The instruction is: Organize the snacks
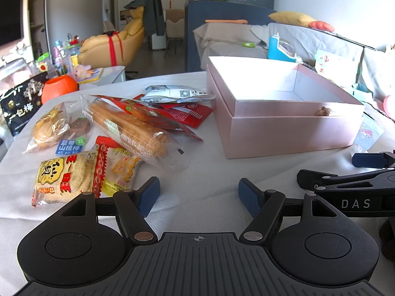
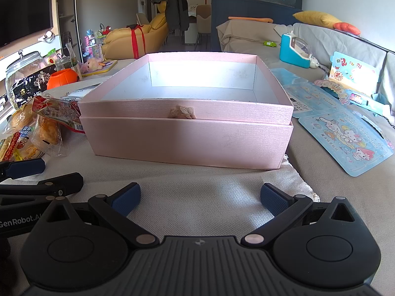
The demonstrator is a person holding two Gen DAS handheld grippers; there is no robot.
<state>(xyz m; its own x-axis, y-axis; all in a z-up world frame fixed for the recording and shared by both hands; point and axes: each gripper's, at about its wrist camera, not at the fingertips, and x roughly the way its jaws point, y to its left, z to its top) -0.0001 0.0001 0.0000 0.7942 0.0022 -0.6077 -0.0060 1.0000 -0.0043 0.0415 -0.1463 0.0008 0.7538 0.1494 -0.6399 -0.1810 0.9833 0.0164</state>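
A pile of snack packets lies on the cloth-covered table: a rice cracker packet (image 1: 66,176), a long clear-wrapped bread roll (image 1: 130,128), a small bun packet (image 1: 49,128), red sachets (image 1: 190,114) and a white packet (image 1: 176,93). An open pink box (image 1: 284,123) stands to their right, with nothing showing inside; it fills the right wrist view (image 2: 187,133). My left gripper (image 1: 198,193) is open and empty, just in front of the snacks. My right gripper (image 2: 200,197) is open and empty in front of the box.
A black snack bag (image 1: 19,106), an orange pumpkin cup (image 1: 59,88) and a glass jar (image 2: 24,71) stand at the table's left. Blue cartoon sticker cards (image 2: 345,133) lie right of the box. A sofa (image 2: 321,39) is behind.
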